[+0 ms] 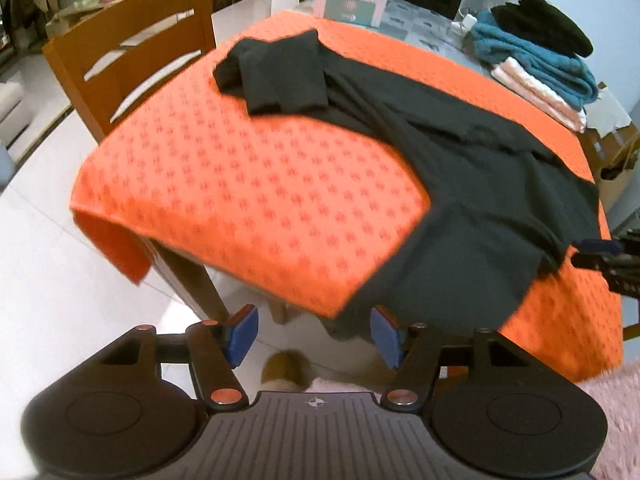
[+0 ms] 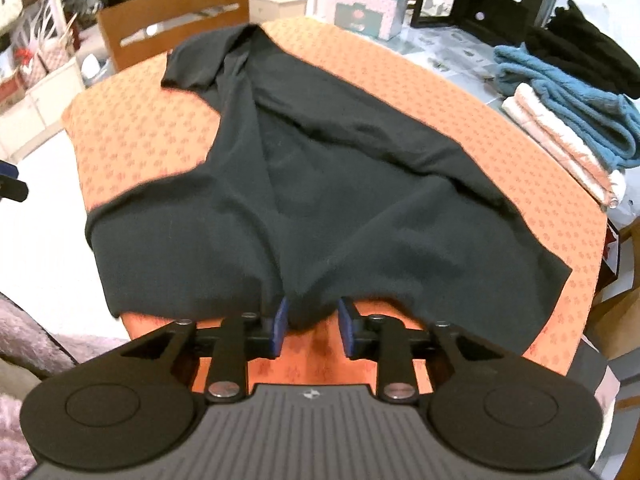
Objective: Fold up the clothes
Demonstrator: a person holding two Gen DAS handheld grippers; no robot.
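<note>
One dark shirt [image 2: 320,184] spread rumpled across orange tablecloth [image 1: 240,184], thin, limp, light; best pinched at hem; left gripper [image 1: 314,338] apart, empty; right gripper [image 2: 313,322] apart around hem edge.

Wooden chair [image 1: 132,52] beside orange-clothed table [image 1: 248,200] — pale tiled floor [image 1: 48,264]

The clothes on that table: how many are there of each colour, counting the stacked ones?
Dark green, spread on the orange cloth: 1, the shirt
Black, top of the stack: 1
Teal knit: 1
Pale pink or white, folded at the bottom: 1, as far as the views show
Total: 4
</note>
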